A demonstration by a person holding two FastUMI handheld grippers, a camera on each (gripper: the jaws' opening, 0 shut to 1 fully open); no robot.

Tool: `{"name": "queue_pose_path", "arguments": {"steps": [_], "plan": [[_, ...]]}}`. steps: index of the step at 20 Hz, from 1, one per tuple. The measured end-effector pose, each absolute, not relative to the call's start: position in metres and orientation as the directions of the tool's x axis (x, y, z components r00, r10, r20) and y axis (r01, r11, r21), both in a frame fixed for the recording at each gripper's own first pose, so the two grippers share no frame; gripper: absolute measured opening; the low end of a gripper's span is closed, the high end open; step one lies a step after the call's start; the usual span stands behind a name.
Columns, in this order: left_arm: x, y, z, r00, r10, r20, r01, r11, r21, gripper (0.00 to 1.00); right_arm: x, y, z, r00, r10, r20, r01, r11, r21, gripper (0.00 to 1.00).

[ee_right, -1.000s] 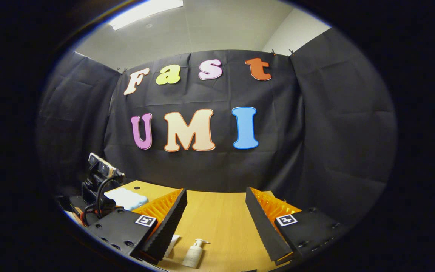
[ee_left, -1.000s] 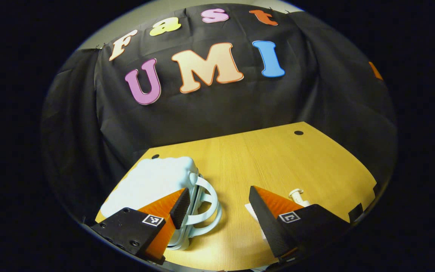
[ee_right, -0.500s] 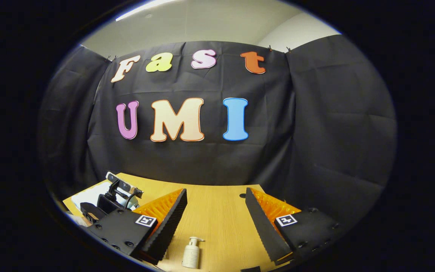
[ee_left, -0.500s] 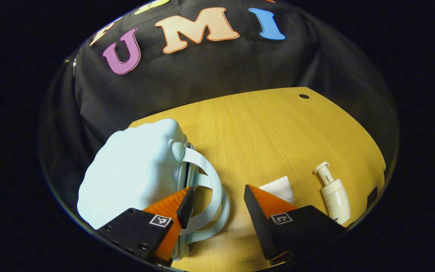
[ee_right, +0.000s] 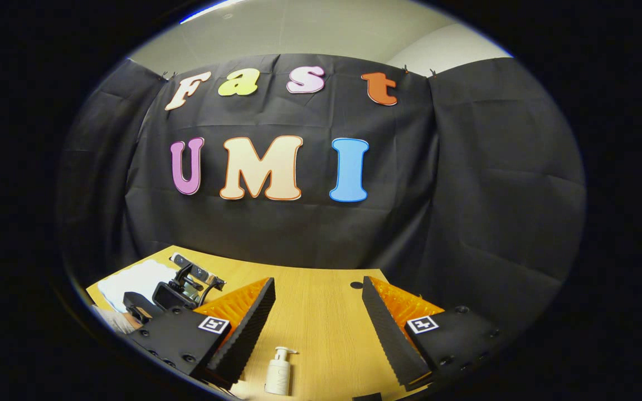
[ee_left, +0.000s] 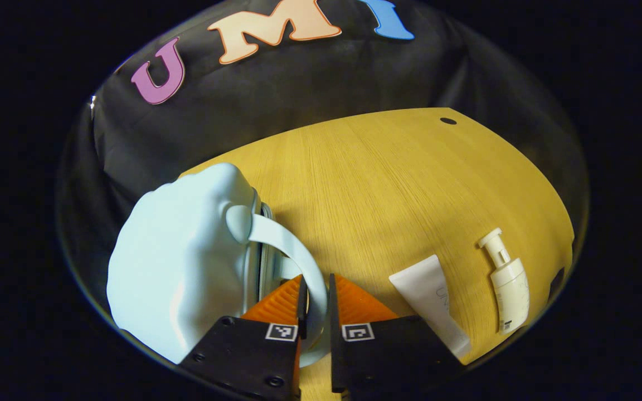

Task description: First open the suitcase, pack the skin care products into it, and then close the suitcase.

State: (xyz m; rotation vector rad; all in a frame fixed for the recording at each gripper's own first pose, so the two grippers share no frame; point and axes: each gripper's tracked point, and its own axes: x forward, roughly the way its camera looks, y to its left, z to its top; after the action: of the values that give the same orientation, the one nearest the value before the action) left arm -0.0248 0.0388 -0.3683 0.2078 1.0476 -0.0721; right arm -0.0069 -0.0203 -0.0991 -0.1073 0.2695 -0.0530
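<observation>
- The pale blue suitcase lies shut at the table's left.
- The left gripper pinches its handle.
- A white tube and pump bottle lie right of it.
- The right gripper hangs wide apart above that bottle.

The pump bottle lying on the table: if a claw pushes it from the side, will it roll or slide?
The pump bottle looks round and lies on its side, so it probably rolls. Its pump head may make it curve. The smooth table gives little grip.

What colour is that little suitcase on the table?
Pale blue; the suitcase shows best in the left gripper view.
</observation>
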Motion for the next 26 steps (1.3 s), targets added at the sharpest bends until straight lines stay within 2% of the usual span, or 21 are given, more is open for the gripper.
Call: {"name": "queue_pose_path", "arguments": {"steps": [2,6,9,15,21,26], "plan": [[-0.026,0.037,-0.368,0.473,0.016,-0.881,0.163,0.981,0.106,0.06,-0.006,-0.020,-0.099,0.963,-0.060,-0.262,0.034,0.994,-0.104,1.00],[-0.027,0.035,-0.352,0.437,-0.041,-0.898,0.133,0.991,0.019,0.03,-0.004,-0.018,-0.096,0.968,-0.041,-0.247,0.017,0.995,-0.096,0.99],[-0.019,0.043,-0.322,0.467,-0.048,-0.883,0.138,0.990,0.019,0.00,-0.002,-0.013,-0.096,0.972,-0.021,-0.235,0.001,0.996,-0.085,1.00],[-0.005,0.061,-0.258,0.534,-0.076,-0.842,0.099,0.995,-0.027,0.00,0.006,0.001,-0.096,0.974,0.025,-0.224,-0.035,0.999,-0.042,0.99],[0.018,0.135,-0.171,0.662,-0.026,-0.749,0.033,0.999,-0.006,0.00,0.019,0.028,-0.102,0.973,0.070,-0.220,-0.075,0.997,-0.015,0.99],[0.025,0.240,-0.127,0.716,0.122,-0.687,-0.048,0.991,0.126,0.00,0.032,0.061,-0.103,0.972,0.101,-0.210,-0.103,0.995,0.003,0.99]]}}
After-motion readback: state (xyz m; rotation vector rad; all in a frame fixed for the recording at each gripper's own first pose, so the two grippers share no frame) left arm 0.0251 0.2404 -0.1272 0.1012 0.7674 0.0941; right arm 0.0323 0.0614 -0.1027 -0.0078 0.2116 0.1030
